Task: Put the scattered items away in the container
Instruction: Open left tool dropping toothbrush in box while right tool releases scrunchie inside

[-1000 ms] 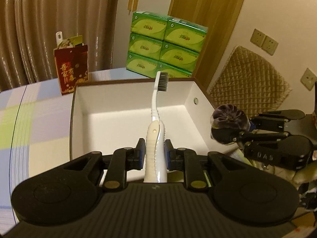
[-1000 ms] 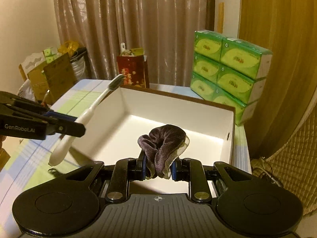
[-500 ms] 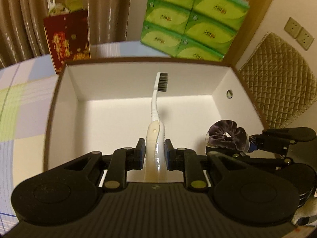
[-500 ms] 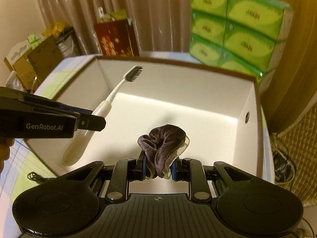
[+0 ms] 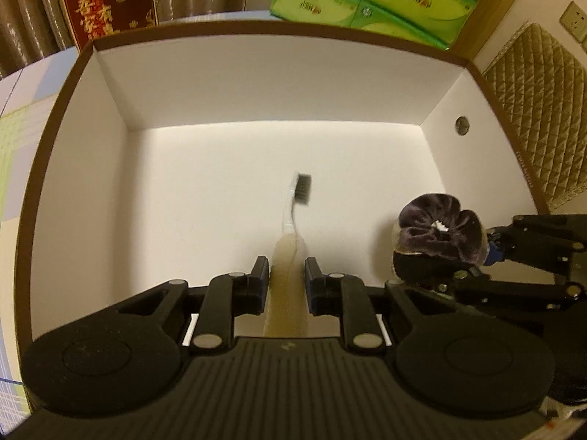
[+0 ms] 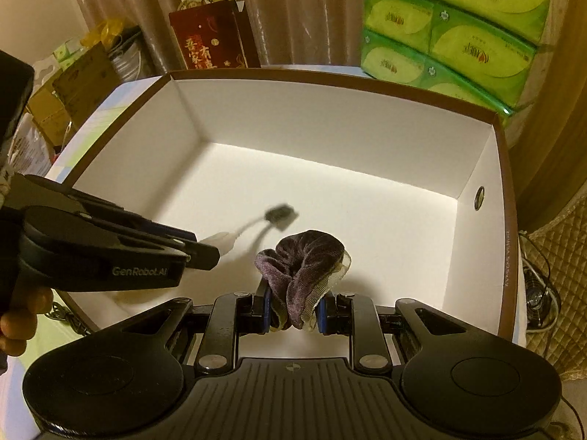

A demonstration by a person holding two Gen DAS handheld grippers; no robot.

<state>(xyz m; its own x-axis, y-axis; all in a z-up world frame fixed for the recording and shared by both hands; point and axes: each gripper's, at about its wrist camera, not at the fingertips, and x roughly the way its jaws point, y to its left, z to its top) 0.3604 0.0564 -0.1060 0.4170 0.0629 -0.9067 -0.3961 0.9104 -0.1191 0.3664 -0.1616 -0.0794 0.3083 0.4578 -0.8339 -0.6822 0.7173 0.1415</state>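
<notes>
matt white cardboard box (image 6: 330, 124), plush velvet scrunchie (image 6: 304, 256), glossy plastic-wrapped tissue packs (image 6: 458, 33)
</notes>
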